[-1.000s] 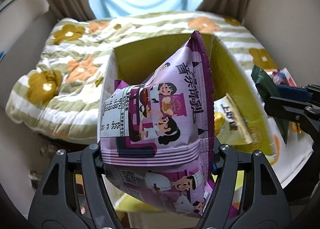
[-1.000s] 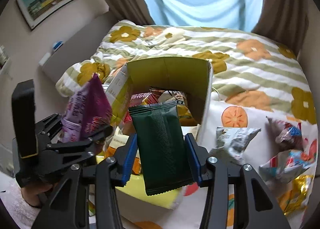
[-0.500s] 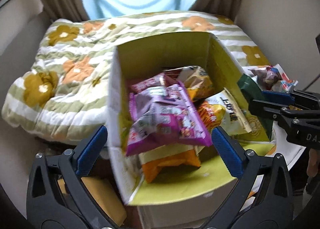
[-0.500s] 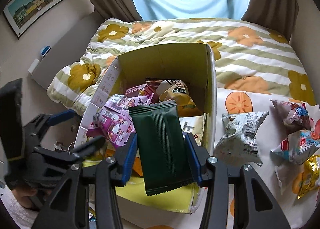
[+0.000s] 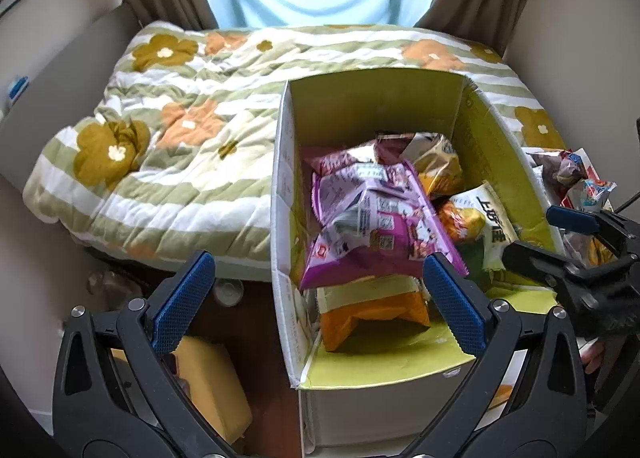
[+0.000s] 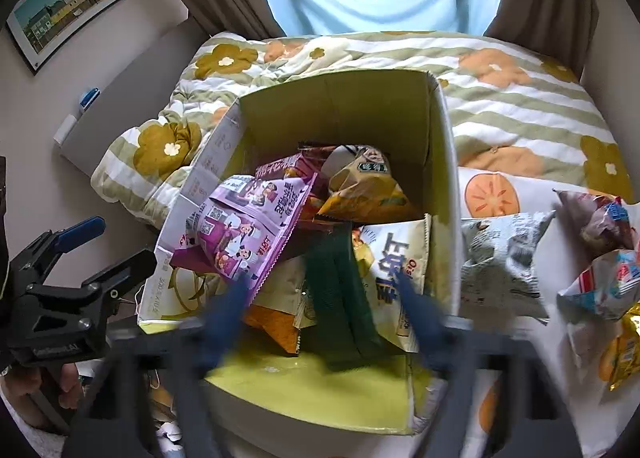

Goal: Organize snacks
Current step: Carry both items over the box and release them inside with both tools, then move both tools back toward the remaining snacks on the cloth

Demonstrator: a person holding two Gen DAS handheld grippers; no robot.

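Left gripper (image 5: 318, 300) jaws wide apart, empty; purple snack bag (image 5: 376, 224) lies beyond them in the box (image 5: 282, 194). Right gripper (image 6: 324, 312) jaws spread, blurred; green packet (image 6: 340, 290) between them, contact unclear.

Open from above: box (image 6: 436, 162), top uncovered, tall walls on the far side and both flanks, near flap folded down flat. Inside, crowded: purple packet (image 6: 248, 234) heaped on the left, dark green packet (image 6: 340, 290) in the middle, white-and-yellow bag (image 6: 396, 258) against the right wall. Bare lime flap at the near edge. Right of the box, loose snack bags (image 6: 504, 254) scattered over the counter (image 6: 492, 194). Beyond, bed (image 5: 168, 130) close against the far wall.
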